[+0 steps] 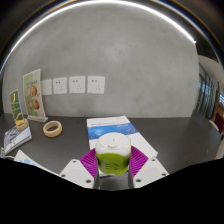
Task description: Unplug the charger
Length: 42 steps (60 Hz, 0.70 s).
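Far left, on the bench (170,130), stands a leaflet holder (33,96) with printed cards, a second smaller display (16,104) beside it, and papers lying flat in front. Just right of these lies a roll of tape (52,128). On the wall behind, three white socket plates (78,85) sit in a row; nothing can be seen plugged into them.

Centre, beyond the fingers, a blue-and-white booklet (112,124) lies flat on the bench. The gripper (114,163) holds a white-and-green block, taken to be the charger (114,152), between its magenta pads (90,163); both fingers appear pressed against its sides, closed on it.

Judgement: the charger is well apart from the wall sockets and no cable or socket is visible at it, so the pull-out appears done or nearly so. The next move would be carrying it to a bare bench area and releasing it gently.
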Each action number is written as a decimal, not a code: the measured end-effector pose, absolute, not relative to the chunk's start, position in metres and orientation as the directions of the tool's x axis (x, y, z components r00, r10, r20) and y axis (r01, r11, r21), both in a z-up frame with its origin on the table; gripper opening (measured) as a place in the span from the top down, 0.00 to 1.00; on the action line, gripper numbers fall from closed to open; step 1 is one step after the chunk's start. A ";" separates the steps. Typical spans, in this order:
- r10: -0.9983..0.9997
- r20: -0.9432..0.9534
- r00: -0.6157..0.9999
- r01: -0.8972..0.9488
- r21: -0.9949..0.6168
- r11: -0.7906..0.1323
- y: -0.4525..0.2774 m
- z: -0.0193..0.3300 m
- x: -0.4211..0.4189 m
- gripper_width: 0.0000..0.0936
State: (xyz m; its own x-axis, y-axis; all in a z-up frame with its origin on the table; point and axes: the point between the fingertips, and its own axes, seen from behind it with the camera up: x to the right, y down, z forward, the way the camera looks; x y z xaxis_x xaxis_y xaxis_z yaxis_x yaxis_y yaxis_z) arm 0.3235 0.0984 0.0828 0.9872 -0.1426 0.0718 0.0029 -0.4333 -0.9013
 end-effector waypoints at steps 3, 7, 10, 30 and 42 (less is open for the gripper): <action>-0.112 0.050 0.992 -0.009 -0.880 -0.475 0.109 0.065 0.328 0.58; -0.075 0.027 0.997 -0.016 -0.855 -0.518 0.120 0.047 0.335 0.56; -0.059 0.017 0.998 -0.018 -0.840 -0.542 0.128 0.037 0.340 0.55; 0.001 -0.022 1.000 -0.018 -0.848 -0.529 0.146 0.043 0.344 0.09; -0.028 -0.035 0.999 -0.044 -0.870 -0.492 0.107 0.064 0.334 0.11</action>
